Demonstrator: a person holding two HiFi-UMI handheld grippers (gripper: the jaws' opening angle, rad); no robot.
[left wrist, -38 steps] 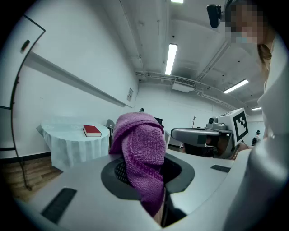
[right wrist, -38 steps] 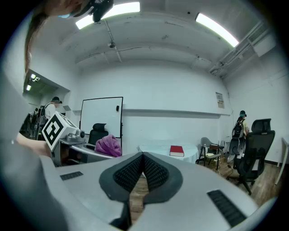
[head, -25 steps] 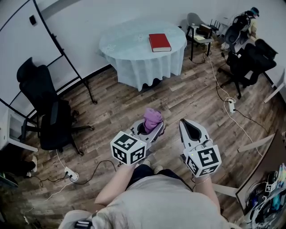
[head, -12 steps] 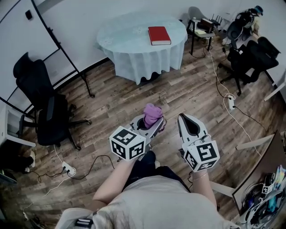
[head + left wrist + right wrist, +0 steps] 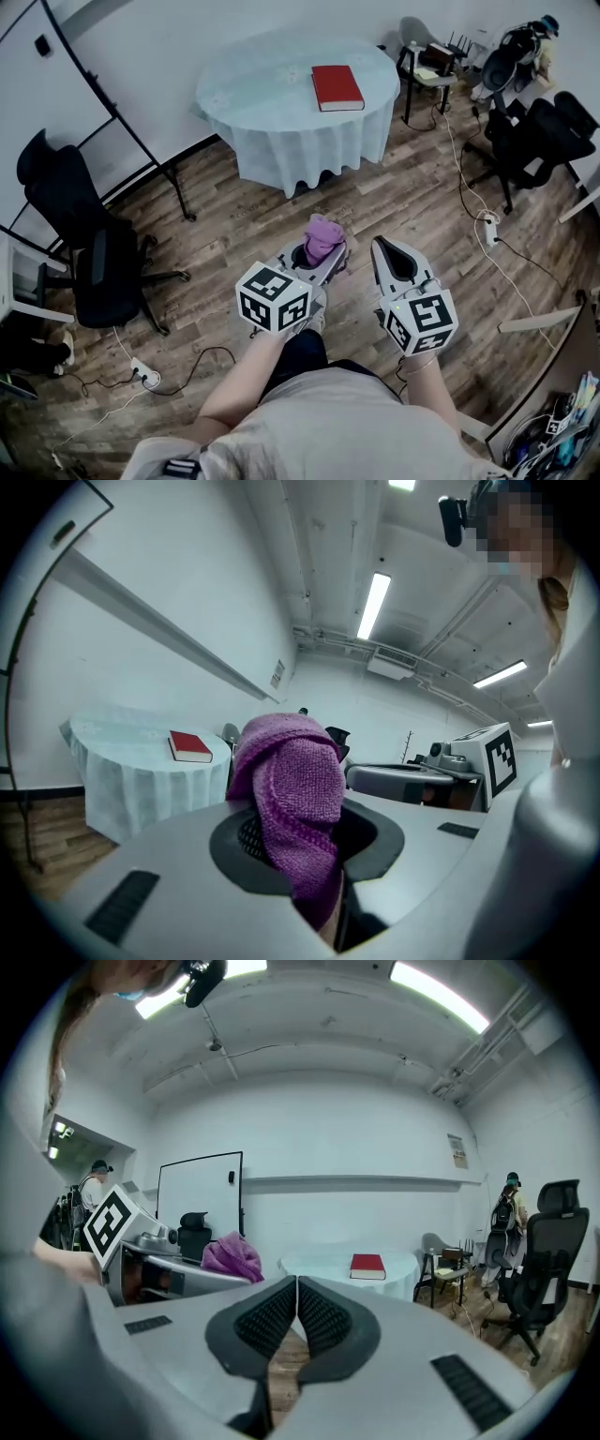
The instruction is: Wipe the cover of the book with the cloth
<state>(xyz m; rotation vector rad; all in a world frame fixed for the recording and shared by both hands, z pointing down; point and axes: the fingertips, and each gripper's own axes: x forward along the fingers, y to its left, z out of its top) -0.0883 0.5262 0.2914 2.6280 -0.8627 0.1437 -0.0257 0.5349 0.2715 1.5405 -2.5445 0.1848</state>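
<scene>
While we stand well back from the counter [image 5: 253, 98], the step in hand looks like the approach; wiping not yet begun. At frame centre in the head view, our left gripper [image 5: 323, 258] is clamped on a purple microfibre cloth [image 5: 323, 232], which bunches up past the jaw tips. Just right of it, our right gripper [image 5: 380, 248] has its jaws pressed together on nothing. The red book [image 5: 337, 87] lies closed and flat at upper centre, toward the right side of the round counter draped in a pale tablecloth [image 5: 319, 150]. Wood floor [image 5: 281, 220] lies between us and it. Next move, we judge: close the gap, lay the cloth flat on the cover, maybe pin the book with the right gripper so it doesn't slide.
</scene>
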